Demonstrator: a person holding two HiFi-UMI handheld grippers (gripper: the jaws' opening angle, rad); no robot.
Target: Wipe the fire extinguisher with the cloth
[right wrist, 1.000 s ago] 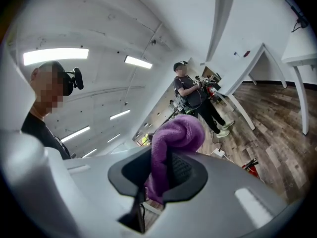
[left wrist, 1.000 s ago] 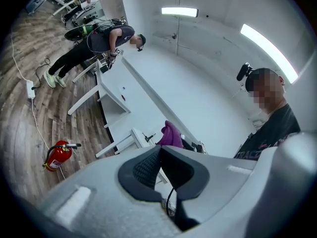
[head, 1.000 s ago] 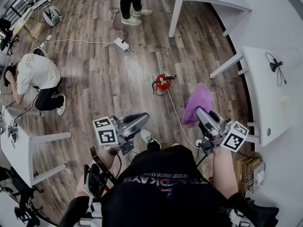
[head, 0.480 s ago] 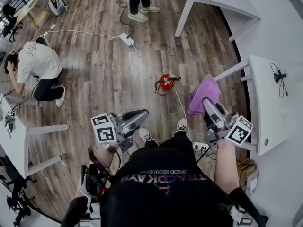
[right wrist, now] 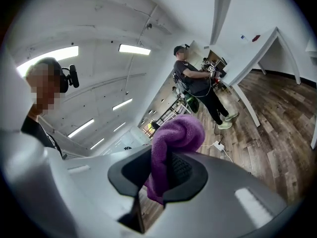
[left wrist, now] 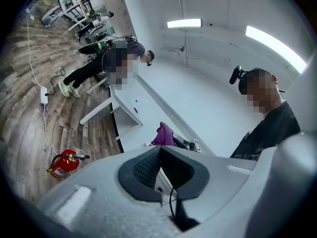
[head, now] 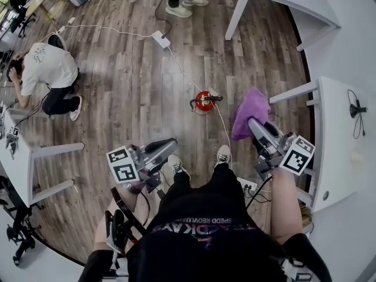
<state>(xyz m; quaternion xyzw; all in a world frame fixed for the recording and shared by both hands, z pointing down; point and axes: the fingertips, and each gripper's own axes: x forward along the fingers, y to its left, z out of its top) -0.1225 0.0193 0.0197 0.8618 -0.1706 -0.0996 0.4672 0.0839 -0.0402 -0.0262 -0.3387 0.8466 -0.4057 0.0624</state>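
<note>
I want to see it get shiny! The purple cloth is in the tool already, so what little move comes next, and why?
Probably bring the right tool down and across toward the red fire extinguisher. Its jaws are clamped on the purple cloth, but the cloth is well apart from the extinguisher on the wooden floor, so wiping cannot start yet.

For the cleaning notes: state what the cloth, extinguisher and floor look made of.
Cloth: soft purple fabric with fuzzy nap, draping limply; perhaps microfibre.
Extinguisher: smooth red shell with some sheen, probably painted metal.
Floor: planks with grain and seams; real wood or laminate, cannot tell.
</note>
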